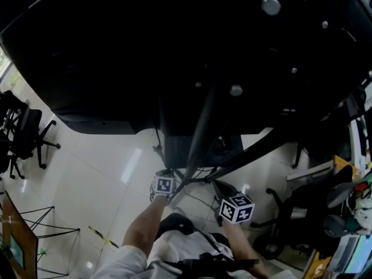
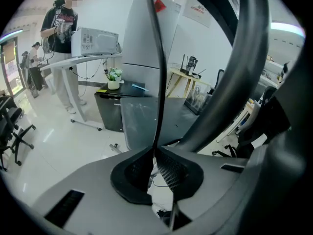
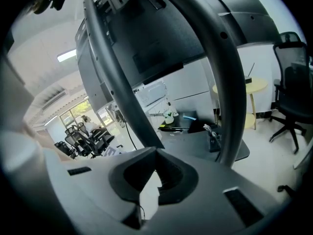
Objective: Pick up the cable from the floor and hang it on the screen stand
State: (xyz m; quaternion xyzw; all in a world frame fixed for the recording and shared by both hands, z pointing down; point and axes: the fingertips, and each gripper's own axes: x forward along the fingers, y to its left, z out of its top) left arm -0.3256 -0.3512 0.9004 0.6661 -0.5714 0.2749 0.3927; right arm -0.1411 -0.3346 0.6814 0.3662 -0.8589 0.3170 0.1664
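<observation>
My left gripper (image 2: 153, 154) pinches the thin black cable (image 2: 157, 72), which runs straight up. My right gripper (image 3: 155, 155) is closed and empty, with the screen stand (image 3: 226, 82) just ahead.

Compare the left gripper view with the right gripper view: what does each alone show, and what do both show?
Left only: a thin cable pinched by the left gripper, jaws shut, and a person standing at a desk. Right only: the right gripper, shut on nothing, and a black office chair. Both: the dark bars of the stand and a small potted plant.
</observation>
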